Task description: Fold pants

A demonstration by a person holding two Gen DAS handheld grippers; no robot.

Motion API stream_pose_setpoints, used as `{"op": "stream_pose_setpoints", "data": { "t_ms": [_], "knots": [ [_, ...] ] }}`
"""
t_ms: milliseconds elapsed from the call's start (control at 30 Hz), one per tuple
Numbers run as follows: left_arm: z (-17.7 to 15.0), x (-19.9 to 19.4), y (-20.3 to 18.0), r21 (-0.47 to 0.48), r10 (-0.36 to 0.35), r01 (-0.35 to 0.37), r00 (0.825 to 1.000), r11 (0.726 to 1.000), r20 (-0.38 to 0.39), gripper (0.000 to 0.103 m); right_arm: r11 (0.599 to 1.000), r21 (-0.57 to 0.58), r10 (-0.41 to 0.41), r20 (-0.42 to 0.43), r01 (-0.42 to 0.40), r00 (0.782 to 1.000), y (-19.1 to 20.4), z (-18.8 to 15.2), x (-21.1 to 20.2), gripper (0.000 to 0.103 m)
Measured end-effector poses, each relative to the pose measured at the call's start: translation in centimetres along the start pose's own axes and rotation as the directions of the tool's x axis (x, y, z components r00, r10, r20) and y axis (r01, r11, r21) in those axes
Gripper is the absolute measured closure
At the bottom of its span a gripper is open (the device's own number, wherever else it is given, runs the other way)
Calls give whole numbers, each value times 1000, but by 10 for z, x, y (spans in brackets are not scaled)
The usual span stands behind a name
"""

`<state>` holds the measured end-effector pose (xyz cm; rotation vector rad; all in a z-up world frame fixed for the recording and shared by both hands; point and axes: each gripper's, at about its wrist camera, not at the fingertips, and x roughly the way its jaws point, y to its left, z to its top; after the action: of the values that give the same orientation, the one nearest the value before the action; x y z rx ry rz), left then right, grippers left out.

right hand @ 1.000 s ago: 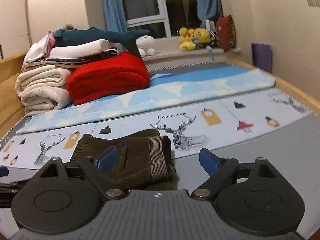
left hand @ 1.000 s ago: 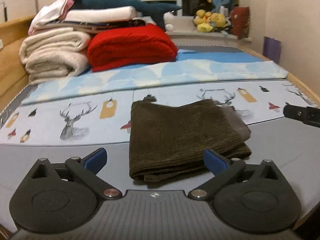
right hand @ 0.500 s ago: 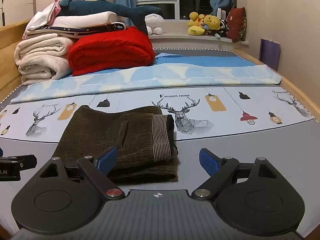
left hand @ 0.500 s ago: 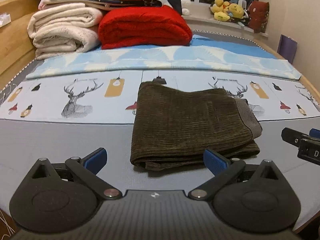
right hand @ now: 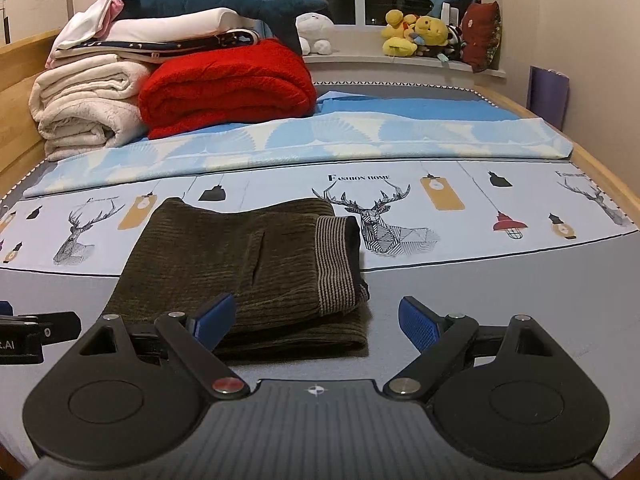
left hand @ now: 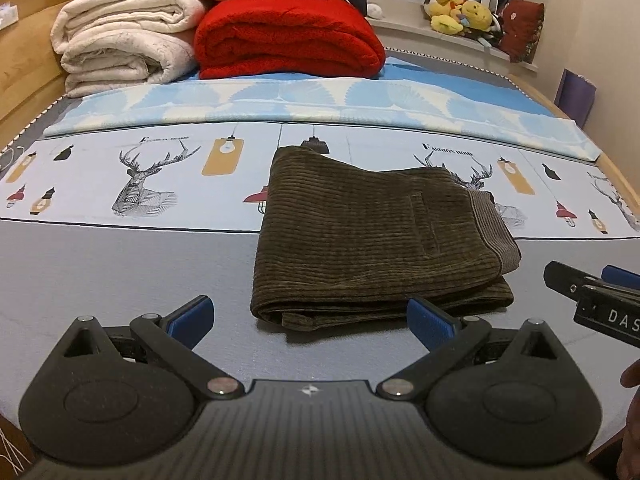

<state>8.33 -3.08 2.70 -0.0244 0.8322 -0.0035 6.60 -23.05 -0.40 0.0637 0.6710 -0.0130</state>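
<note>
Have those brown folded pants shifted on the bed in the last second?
No. The pants keep their far corner on the same printed lamp; only the cameras moved.

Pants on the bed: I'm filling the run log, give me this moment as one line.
pants: folded, on bed | left gripper: open, empty | right gripper: open, empty

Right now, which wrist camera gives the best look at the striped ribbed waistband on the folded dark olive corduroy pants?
The right wrist view: the striped ribbed waistband faces the camera, its stripes distinct, on the folded dark olive corduroy pants. In the left wrist view the waistband sits at the pants' far right edge, seen obliquely, so its stripes read faintly.
</note>
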Motion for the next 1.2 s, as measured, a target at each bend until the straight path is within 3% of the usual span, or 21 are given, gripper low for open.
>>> {"op": "stream_pose_setpoints", "data": {
  "t_ms": [1200],
  "knots": [
    [-3, 1, -7, 24, -15, 16, 1000, 1000, -2, 0, 1000, 0, 5, -2, -5, 1000, 1, 1, -1, 13]
  ]
}}
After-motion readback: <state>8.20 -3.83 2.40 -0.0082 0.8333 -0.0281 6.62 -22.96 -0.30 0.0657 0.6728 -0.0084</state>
